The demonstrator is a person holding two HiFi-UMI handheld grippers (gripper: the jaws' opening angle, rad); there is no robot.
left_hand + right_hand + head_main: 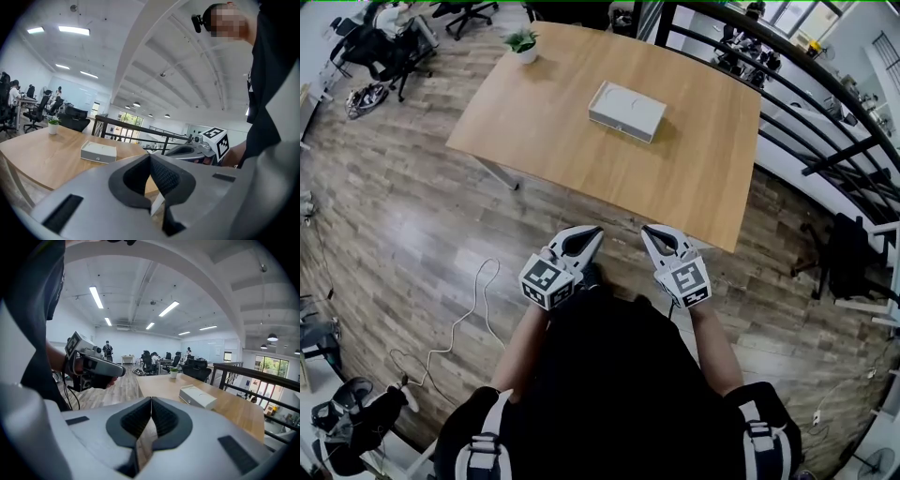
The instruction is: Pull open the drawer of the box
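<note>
your left claw (596, 232) had its two jaws pressed together with nothing between them, the dark ribbed pads (165, 178) meeting in one seam. your right claw (648, 231) was closed the same way, also empty. each claw was a pale grey plastic wedge carrying one cube (546, 281) printed with black-and-white square markers. you held the two side by side over the wood-plank floor (412, 216), short of the table's near edge, touching nothing.

one box (626, 111) sat on the table (572, 150), well apart from both claws: flat, rectangular, white and smooth, with a faint curved mark on its lid. its drawer (622, 125) lay flush in the front face, closed, with one small round knob (97, 159). the table was one broad slab of light wood grain with rounded corners. one small potted plant (523, 42) in a white pot stood at a far corner. one white cable (459, 323) lay looped on the floor at your left. one black metal railing (806, 103) ran past the table's right.
</note>
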